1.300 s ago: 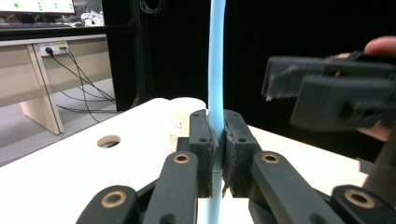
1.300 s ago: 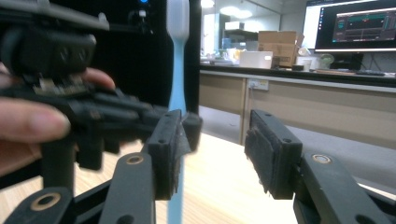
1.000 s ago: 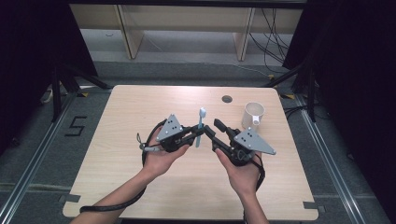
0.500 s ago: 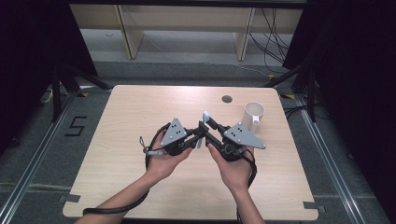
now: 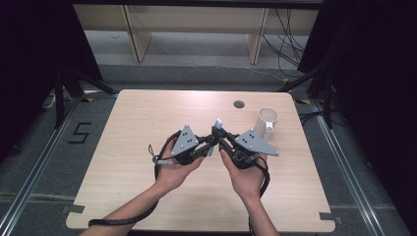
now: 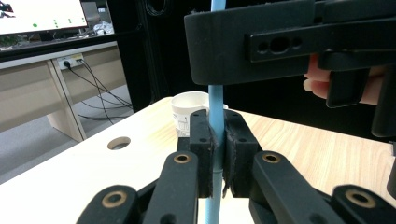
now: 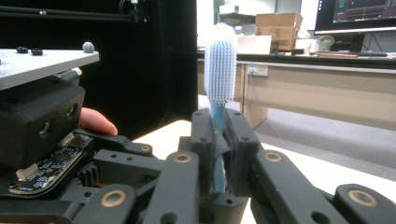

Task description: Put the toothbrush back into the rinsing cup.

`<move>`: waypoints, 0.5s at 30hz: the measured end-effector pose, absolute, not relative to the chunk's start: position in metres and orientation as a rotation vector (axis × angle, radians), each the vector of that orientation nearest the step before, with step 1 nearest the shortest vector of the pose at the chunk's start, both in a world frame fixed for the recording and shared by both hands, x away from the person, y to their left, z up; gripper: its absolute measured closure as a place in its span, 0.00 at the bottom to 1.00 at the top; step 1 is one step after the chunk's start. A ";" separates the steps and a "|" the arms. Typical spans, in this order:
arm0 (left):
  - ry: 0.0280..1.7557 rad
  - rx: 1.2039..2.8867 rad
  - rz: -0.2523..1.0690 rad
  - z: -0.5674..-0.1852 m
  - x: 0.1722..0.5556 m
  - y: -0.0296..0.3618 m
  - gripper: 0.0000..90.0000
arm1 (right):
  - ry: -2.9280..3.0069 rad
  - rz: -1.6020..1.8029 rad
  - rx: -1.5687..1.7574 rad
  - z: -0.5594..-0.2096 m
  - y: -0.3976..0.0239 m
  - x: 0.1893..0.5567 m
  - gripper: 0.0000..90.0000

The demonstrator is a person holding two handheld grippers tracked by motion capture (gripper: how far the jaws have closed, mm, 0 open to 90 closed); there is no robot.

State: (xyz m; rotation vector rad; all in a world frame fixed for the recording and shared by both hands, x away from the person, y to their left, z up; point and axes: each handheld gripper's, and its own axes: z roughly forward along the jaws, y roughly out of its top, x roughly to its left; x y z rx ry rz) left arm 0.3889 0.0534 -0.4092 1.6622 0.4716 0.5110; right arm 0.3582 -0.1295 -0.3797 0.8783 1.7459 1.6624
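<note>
Blue toothbrush point(image 7: 219, 70) handle hidden between both claws, clamped upright

Both forearms come up from the near edge and angle inward, so the two grippers meet nose to nose. The left hand point(image 5: 173, 169) cups its gripper from below, palm up; the left gripper point(image 6: 215, 154) has its jaws clamped tight. The right hand point(image 5: 244, 173) mirrors it, and the right gripper point(image 7: 218, 154) has just been closing, its jaws now pinched together directly above the left gripper's jaws.
</note>
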 end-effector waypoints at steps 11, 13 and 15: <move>0.487 1.677 0.528 -0.411 0.387 0.055 0.72 | 1.731 1.660 0.890 -0.378 -0.131 0.358 0.95; 0.490 1.680 0.537 -0.412 0.386 0.058 0.64 | 1.712 1.652 0.884 -0.377 -0.134 0.360 0.95; 0.509 1.678 0.546 -0.414 0.384 0.063 0.57 | 1.703 1.650 0.886 -0.376 -0.136 0.361 0.95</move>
